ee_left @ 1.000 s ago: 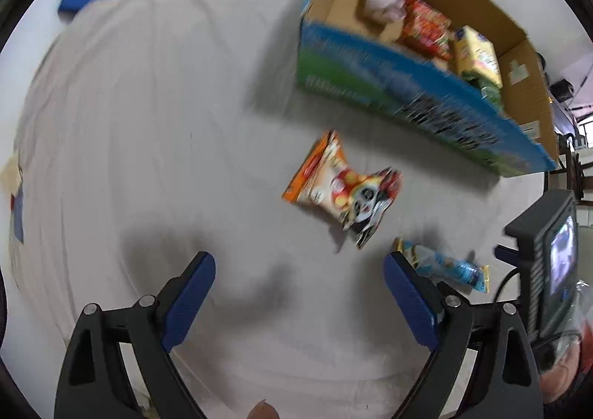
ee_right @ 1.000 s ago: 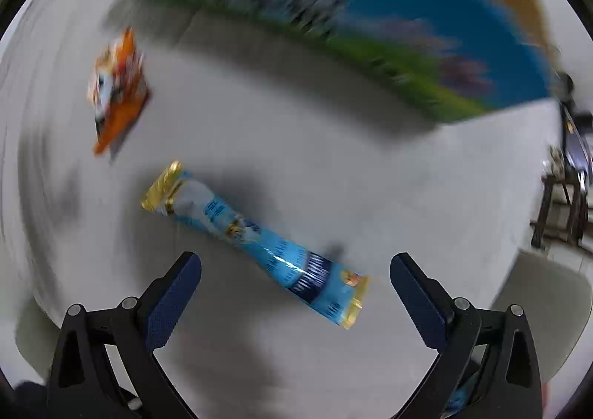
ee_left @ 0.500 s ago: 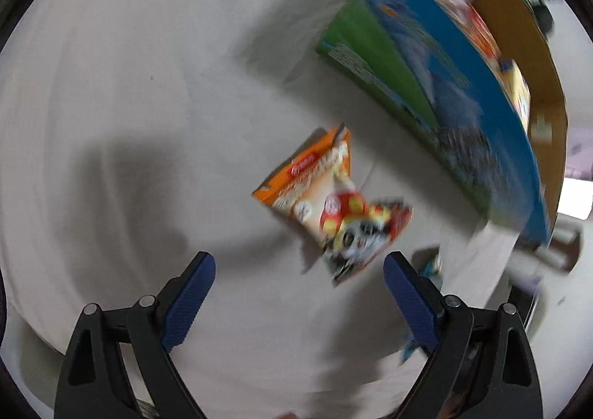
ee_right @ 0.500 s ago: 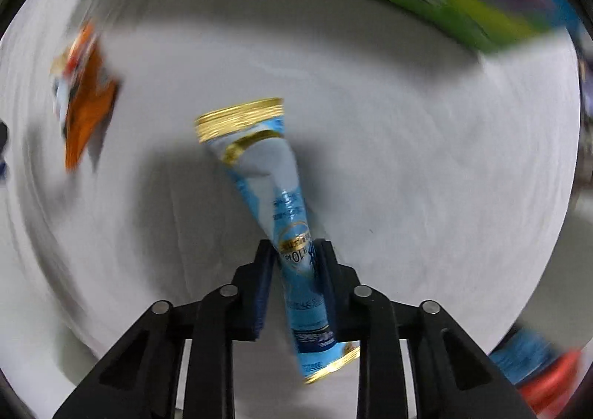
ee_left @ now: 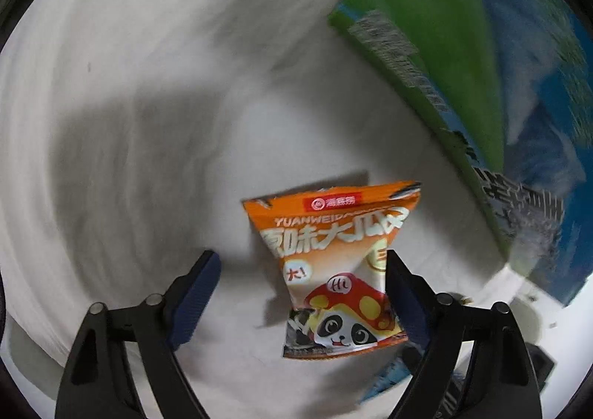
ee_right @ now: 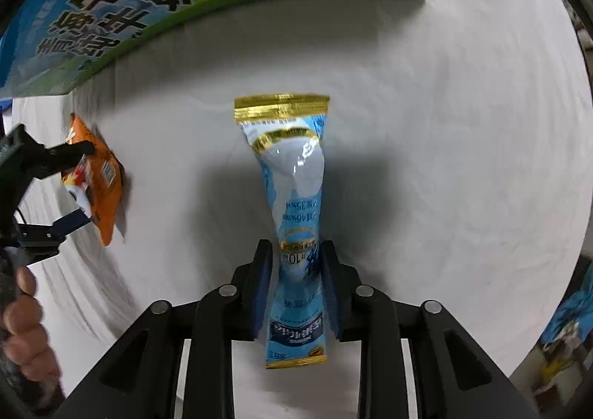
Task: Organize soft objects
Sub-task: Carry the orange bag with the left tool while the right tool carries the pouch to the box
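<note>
The right hand-held gripper [ee_right: 294, 270] is grasping the blue tube pouch [ee_right: 292, 204] low on its length, though its jaws are easing apart. The left hand-held gripper [ee_left: 300, 289] is closing around the orange bag [ee_left: 341, 267] lying on the bench [ee_left: 148, 122]; only its right pad is touching it.

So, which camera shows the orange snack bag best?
The left wrist view: the orange snack bag fills the centre, front print readable. The right wrist view shows it only small, edge-on, at the left.
</note>
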The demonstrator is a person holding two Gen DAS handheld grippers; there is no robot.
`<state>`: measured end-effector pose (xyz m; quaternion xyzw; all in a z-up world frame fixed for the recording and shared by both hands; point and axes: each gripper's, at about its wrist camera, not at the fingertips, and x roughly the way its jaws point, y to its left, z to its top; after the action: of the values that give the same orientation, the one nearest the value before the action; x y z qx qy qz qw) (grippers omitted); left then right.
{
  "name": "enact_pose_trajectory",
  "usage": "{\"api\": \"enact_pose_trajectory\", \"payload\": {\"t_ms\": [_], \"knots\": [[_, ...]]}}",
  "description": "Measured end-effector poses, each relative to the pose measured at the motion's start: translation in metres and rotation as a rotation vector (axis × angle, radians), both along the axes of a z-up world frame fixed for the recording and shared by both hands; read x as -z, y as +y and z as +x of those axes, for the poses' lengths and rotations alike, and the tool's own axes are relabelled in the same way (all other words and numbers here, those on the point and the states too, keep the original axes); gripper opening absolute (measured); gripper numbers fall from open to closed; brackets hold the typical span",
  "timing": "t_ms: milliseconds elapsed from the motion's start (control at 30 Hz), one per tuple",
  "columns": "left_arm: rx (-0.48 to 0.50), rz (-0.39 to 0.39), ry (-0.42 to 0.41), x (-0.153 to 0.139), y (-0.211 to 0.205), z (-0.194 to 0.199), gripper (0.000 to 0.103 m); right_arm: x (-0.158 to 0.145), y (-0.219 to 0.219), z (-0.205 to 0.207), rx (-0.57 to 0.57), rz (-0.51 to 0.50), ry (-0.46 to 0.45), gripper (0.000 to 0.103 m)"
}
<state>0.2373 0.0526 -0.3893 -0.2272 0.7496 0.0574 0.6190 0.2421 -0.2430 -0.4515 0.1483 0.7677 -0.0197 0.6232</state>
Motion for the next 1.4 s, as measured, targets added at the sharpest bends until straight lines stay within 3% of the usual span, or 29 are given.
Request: {"api": "enact_pose_trajectory", "payload": {"t_ms": [100, 333, 600, 800, 933, 1133, 1400], "knots": [[0.08, 0.068, -0.044, -0.008, -0.011, 0.001, 0.061, -0.001, 0.006, -0.006, -0.017, -0.03, 0.007, 0.029], [0.177, 0.08, -0.116, -0.022, -0.023, -0.007, 0.044, -0.003, 0.039, -0.012, -0.112, -0.131, -0.009, 0.024], [0.284, 0.168, -0.194, -0.049, -0.048, -0.032, 0.039, -0.02, 0.051, -0.02, -0.12, -0.11, -0.039, 0.016], [0.316, 0.152, -0.251, -0.074, -0.074, -0.045, 0.039, -0.053, 0.033, -0.033, -0.121, -0.075, -0.078, 0.015], [0.347, 0.119, -0.308, -0.106, -0.079, -0.055, 0.039, -0.075, 0.005, -0.009, -0.117, -0.036, -0.108, 0.015], [0.341, 0.038, -0.407, -0.161, -0.07, -0.044, 0.039, -0.128, -0.007, 0.0, -0.117, 0.012, -0.202, 0.015], [0.292, -0.048, -0.492, -0.212, -0.069, 0.017, 0.039, -0.225, -0.009, 0.061, -0.09, 0.054, -0.387, 0.015]]}}
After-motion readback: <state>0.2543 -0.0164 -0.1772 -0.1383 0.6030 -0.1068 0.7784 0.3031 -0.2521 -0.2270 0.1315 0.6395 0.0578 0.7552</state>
